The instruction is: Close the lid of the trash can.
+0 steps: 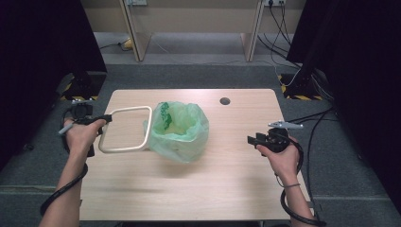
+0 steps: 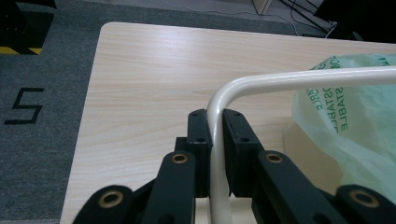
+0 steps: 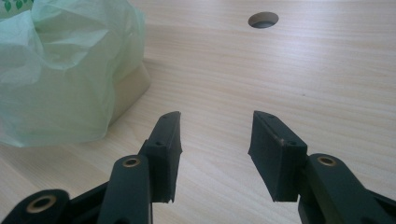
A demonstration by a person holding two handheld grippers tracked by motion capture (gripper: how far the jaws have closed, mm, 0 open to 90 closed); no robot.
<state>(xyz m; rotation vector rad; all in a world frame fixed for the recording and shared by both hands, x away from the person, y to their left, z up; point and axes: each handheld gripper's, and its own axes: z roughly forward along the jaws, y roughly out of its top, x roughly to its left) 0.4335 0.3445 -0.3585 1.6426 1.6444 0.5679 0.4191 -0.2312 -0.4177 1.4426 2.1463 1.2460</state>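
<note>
Left hand-held gripper: jaws nearly closed, clamped on the cream metal handle loop just below one rounded corner; in the left gripper view the tube runs straight up between the pads. In the high view this gripper sits at the 9 o'clock edge of the worktop. The loop projects from the small bin lined with a green plastic bag, which stands slightly left of centre; the bin's beige wall shows beneath the liner.

Right hand-held gripper: jaws partly open, nothing between them, held low over bare wood at about 3 o'clock, well apart from the bag and pointing toward it.

Step in hand, as we judge it: steady the bin by its handle while the free gripper goes for the liner. To do it well, we would keep the left grip firm and square on the tube so the loop cannot twist, bring the right jaws in at the bag's rim rather than its slack side, and pinch a fold only.

Surface: pale wood-grain laminate with a round cable hole near 1 o'clock. Room: grey carpet, black curtains either side, cables on the floor, yellow-black hazard tape.
</note>
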